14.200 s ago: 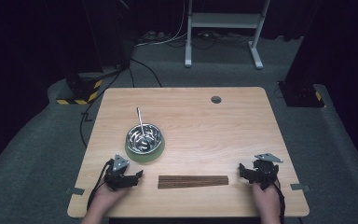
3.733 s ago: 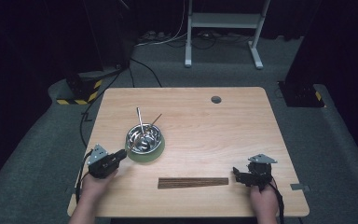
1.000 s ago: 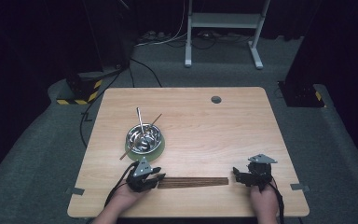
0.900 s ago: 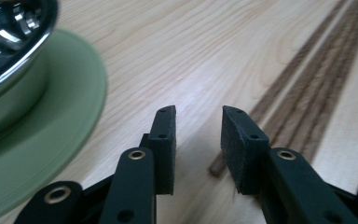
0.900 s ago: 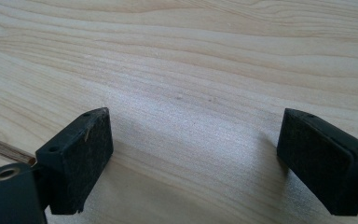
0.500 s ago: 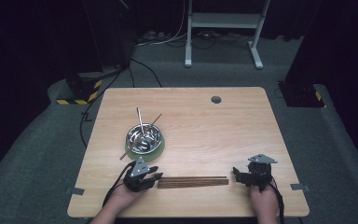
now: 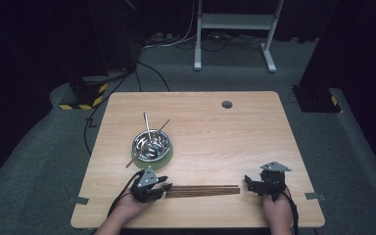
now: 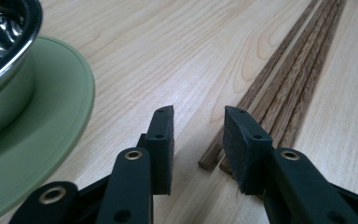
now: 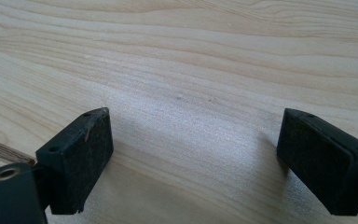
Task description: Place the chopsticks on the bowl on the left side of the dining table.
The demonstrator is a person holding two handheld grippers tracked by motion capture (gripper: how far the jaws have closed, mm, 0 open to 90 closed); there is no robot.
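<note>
On the near part of the wooden surface (image 7: 254, 142), seen from the high view, a row of brown chopsticks (image 7: 203, 191) lay side by side, running left to right. The left claw (image 7: 162, 188) sat at their left ends, held by a hand (image 7: 127, 208), and the right claw (image 7: 248, 181) rested just right of their right ends. Farther back on the left stood a steel bowl (image 7: 151, 143) on a green plate (image 7: 165, 156), with two sticks leaning out of the bowl.

In the left gripper view, the left claw (image 8: 196, 140) was partly open and gripped nothing; the chopsticks' (image 8: 279, 88) near ends lay by its right-hand jaw, with the green plate (image 8: 51, 135) and bowl (image 8: 2, 56) off to the left.

In the right gripper view, the right claw (image 9: 193, 156) stood wide open over bare surface (image 9: 191, 60), empty, chopstick tips (image 9: 0, 151) just beside its left-hand jaw.
</note>
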